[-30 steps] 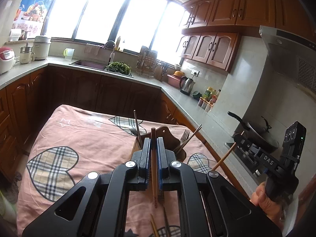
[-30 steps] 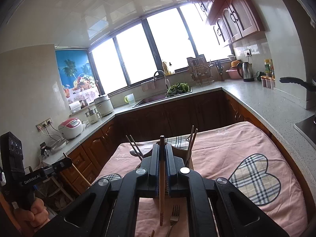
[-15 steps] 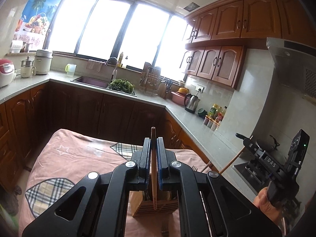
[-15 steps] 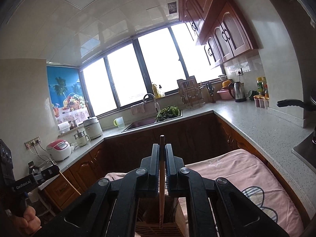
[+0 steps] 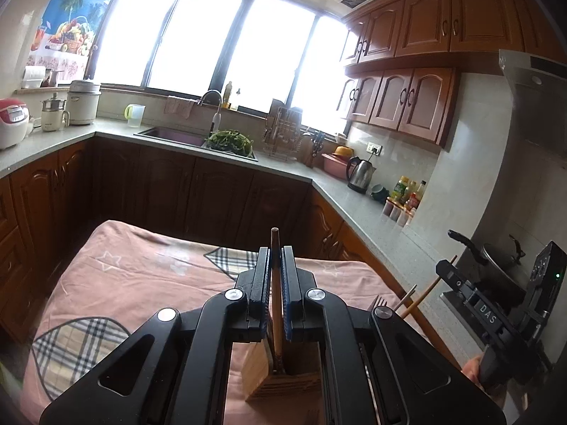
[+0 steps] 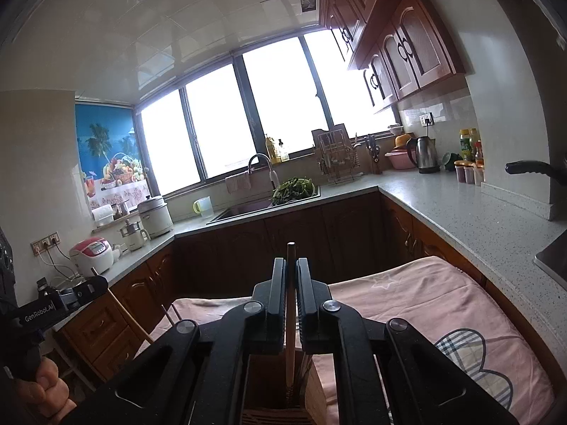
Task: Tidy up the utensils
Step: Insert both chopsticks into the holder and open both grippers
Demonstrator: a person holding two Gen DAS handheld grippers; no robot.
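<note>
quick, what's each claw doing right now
Left claw: closed on a chopstick, over the wooden holder.
Right claw: closed on another chopstick.

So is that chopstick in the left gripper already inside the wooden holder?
Partly in. The chopstick stands upright in the shut left gripper, its lower tip dipping into the wooden holder.
</note>
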